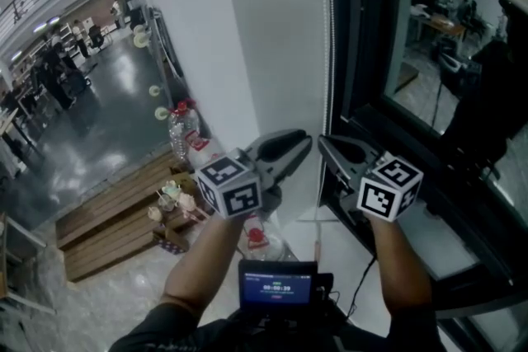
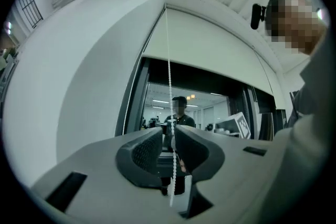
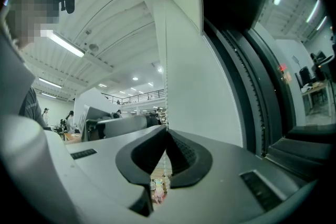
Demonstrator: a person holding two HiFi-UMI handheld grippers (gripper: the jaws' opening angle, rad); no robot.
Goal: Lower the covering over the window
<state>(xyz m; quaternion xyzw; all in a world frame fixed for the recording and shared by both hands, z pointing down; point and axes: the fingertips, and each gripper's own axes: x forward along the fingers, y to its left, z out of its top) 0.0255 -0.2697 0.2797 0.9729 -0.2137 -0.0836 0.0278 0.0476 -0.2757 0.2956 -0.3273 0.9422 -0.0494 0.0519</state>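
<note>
Head view: white wall (image 1: 272, 29) fills the centre, w/ a dark-framed window (image 1: 429, 95) just to its right. Lower left, a wooden platform (image 1: 115, 214) lies on the shiny floor. The roller blind (image 2: 210, 44) covers only the top part of the window; glass below it is bare & reflects a person. Two forearms reach in from the bottom edge, each carrying tongs w/ a marker cube, tips close together by the window frame's left edge. Left tongs (image 2: 169, 131) stand apart: the bead chain (image 2: 169, 76) hangs btwn the pads, not pinched. Right tongs (image 3: 167, 131) are closed on the chain, which runs into the tips from above & shows again below them. The chain drops from the blind's left end, along the frame, down to both tongs. A small lit screen (image 1: 278, 284) sits at the person's chest. Clear bottles w/ red caps (image 1: 183, 128) stand near the wall's foot.
</note>
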